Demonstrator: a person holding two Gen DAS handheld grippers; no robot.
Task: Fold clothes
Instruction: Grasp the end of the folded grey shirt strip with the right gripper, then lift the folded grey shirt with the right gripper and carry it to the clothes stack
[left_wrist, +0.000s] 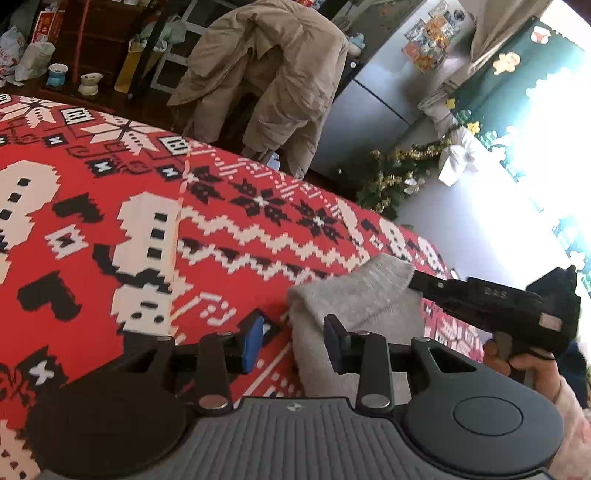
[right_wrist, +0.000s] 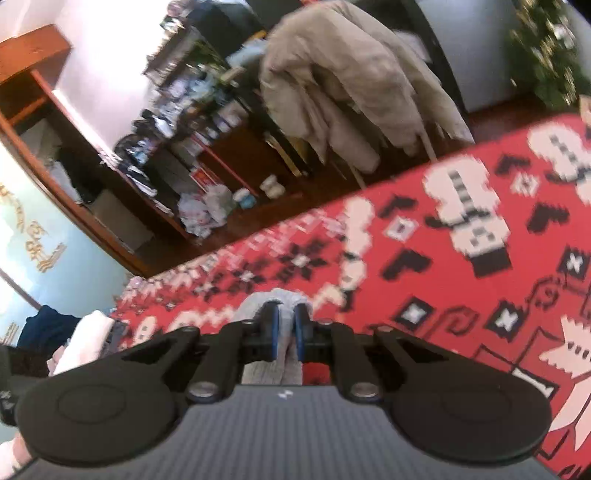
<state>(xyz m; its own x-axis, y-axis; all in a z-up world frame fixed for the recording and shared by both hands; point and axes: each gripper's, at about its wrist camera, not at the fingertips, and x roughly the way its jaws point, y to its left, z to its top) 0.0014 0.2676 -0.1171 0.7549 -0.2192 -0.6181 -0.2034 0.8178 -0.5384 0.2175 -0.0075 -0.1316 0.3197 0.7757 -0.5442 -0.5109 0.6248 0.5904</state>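
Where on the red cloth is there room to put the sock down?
Lots of room: the red cloth is bare left of the grey sock, out to its far edge. It is crowded only around the sock, where the left tongs and right tongs meet.

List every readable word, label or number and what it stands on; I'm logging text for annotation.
"DAS": embossed on the black body of the right gripper, seen from the left wrist; faint, my best reading.
Red box on the shelf: print too small to read.
Fridge stickers: too small.
Gold wall characters: blurred, unreadable.
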